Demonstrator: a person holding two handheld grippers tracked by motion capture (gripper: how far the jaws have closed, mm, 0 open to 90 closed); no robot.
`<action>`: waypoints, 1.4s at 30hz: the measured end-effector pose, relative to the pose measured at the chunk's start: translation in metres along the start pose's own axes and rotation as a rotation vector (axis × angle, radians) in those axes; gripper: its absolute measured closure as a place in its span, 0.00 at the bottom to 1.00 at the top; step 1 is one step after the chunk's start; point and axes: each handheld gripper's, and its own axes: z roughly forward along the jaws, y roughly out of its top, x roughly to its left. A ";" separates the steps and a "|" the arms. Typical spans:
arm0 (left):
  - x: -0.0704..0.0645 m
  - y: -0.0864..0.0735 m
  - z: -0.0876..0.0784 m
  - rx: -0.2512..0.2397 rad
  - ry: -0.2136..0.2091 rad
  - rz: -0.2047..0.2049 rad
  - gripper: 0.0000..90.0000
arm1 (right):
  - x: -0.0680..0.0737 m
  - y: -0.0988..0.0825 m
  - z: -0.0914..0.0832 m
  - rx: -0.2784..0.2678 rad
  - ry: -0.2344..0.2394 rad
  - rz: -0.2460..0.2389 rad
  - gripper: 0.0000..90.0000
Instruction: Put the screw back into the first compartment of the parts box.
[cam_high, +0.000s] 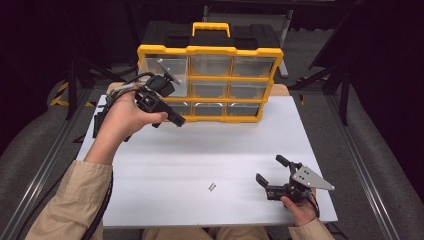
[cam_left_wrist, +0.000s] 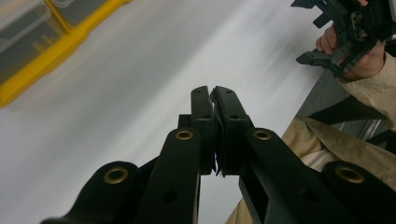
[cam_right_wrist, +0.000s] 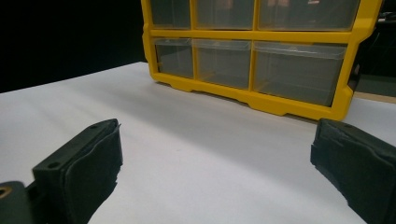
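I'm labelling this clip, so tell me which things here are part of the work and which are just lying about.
In the work:
- left gripper, shut, raised in front of the drawers
- yellow drawer organizer
- right gripper, open, low over the white table

Lying about:
- small metal piece, untouched between the hands

Bright overhead light washes the white table (cam_high: 210, 150) evenly, leaving dark surroundings behind the yellow organiser (cam_high: 210, 75), soft shadow at that organiser's foot, faint glare on its clear drawers, and motion blur streaking the left gripper view.
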 end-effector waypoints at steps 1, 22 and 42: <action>0.000 0.002 -0.003 -0.003 0.003 -0.001 0.98 | 0.000 0.000 0.000 0.002 -0.001 0.001 0.03; 0.001 0.039 -0.052 -0.024 0.089 -0.039 0.98 | -0.001 0.002 -0.001 0.019 0.005 0.010 0.03; 0.026 0.069 -0.073 -0.048 0.224 -0.097 0.98 | -0.001 0.003 -0.002 0.012 0.010 0.012 0.03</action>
